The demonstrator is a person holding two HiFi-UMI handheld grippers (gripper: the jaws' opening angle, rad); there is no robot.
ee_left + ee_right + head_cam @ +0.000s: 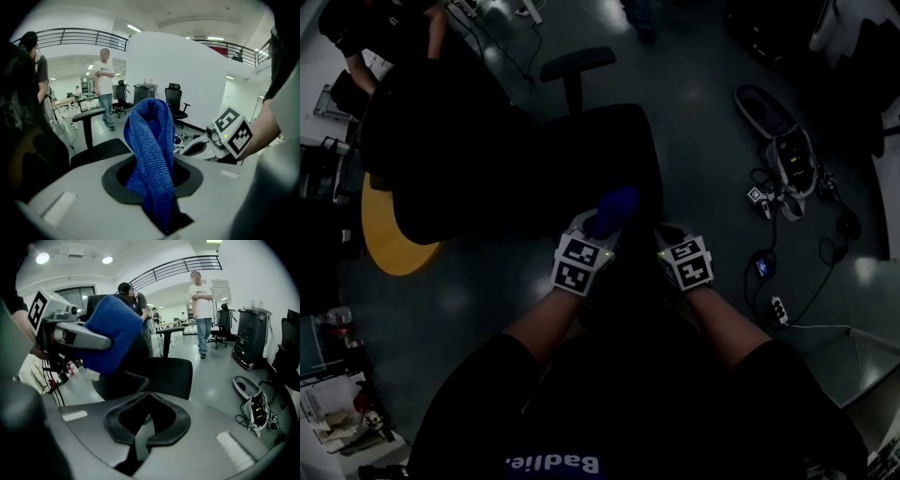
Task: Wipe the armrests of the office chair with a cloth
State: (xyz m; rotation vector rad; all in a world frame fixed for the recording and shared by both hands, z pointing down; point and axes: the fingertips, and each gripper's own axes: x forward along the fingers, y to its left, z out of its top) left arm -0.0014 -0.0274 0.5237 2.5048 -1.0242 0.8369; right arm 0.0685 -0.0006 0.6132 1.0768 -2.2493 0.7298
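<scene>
A blue knitted cloth point(151, 140) stands up out of my left gripper point(153, 161), which is shut on it. In the head view the cloth point(615, 206) shows just ahead of the left gripper point(602, 228), over the near edge of the black office chair point(534, 159). One armrest point(577, 63) sticks up at the chair's far side; the armrest point(92, 114) also shows left of the cloth. My right gripper point(671, 236) hangs beside the left one, and its jaws point(147, 401) are shut with nothing in them. From the right gripper view the cloth point(112, 333) is at upper left.
A round yellow table point(384, 239) stands left of the chair. Cables, a power strip point(778, 309) and a floor device point(787, 155) lie to the right. A person in a white shirt point(104, 70) stands beyond the chair; another person point(384, 28) is at far left.
</scene>
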